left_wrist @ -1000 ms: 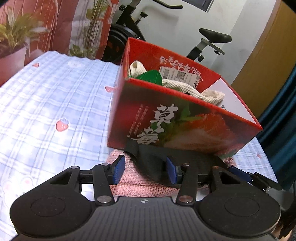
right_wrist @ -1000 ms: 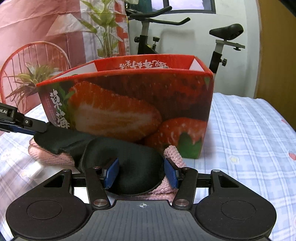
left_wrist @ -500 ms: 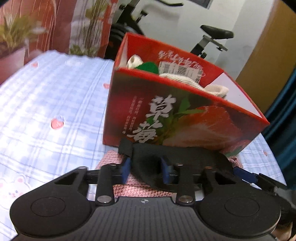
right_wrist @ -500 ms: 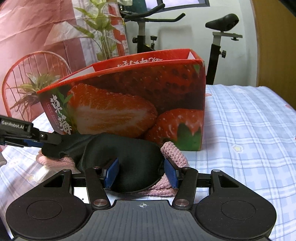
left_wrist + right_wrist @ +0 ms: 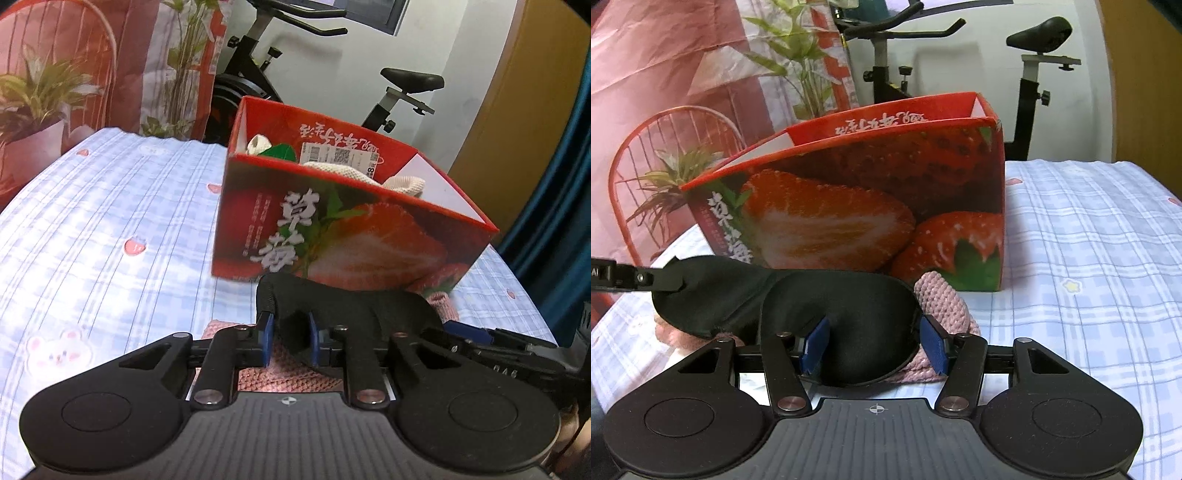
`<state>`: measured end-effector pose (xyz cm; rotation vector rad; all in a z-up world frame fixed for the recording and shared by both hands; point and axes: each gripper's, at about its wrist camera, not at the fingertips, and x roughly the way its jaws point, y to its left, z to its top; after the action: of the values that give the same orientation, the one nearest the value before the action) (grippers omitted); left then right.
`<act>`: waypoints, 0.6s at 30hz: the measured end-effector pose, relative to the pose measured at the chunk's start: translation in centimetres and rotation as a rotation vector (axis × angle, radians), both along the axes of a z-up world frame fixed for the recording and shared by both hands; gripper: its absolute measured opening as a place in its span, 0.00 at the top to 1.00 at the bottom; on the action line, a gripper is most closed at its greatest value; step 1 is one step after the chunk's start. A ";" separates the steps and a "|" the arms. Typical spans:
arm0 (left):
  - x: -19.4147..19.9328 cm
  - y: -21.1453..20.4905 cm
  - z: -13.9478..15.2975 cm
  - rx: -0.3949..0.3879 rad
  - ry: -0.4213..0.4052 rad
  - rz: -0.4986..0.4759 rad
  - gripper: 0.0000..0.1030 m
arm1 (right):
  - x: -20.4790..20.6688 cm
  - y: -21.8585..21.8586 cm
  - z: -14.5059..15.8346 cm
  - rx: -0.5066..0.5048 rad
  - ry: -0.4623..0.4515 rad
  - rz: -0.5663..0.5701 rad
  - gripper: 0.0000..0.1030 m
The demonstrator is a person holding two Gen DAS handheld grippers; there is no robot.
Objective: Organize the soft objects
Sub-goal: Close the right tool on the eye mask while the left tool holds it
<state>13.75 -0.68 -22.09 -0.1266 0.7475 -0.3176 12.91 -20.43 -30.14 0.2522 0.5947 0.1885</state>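
A black sleep mask (image 5: 354,310) lies stretched across a pink knitted piece (image 5: 288,380) in front of a red strawberry box (image 5: 351,236). My left gripper (image 5: 290,338) is closing, and its blue pads pinch the mask's strap end. In the right wrist view that end (image 5: 701,295) hangs raised from the left gripper's finger (image 5: 646,280). My right gripper (image 5: 874,347) is shut on the mask's other eye cup (image 5: 842,306), with the pink knit (image 5: 942,295) just behind it. The box (image 5: 849,206) holds cream knitted pieces (image 5: 399,182) and something green (image 5: 280,152).
Everything sits on a blue checked bedspread (image 5: 92,229) with bare cloth to the left of the box and to its right (image 5: 1089,258). Beyond the bed are an exercise bike (image 5: 406,85), potted plants (image 5: 33,96), a red wire chair (image 5: 665,147) and a blue curtain (image 5: 554,221).
The left gripper's jaws have narrowed onto the mask's strap end and shifted along it. That end now stands lifted off the pink knit. The right gripper has kept its grip and barely moved.
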 end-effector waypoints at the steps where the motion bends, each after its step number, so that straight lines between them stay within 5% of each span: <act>1: -0.2 0.1 -0.2 0.002 0.006 0.001 0.80 | -0.1 0.0 0.1 0.008 0.005 0.002 0.50; 18: -0.8 0.9 -3.7 -0.007 0.053 0.017 0.77 | -1.5 -0.1 -0.8 0.063 0.003 0.008 0.46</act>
<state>12.94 0.27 -25.83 -0.1487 0.7973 -0.3021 11.43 -20.52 -30.89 0.3113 0.5931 0.2148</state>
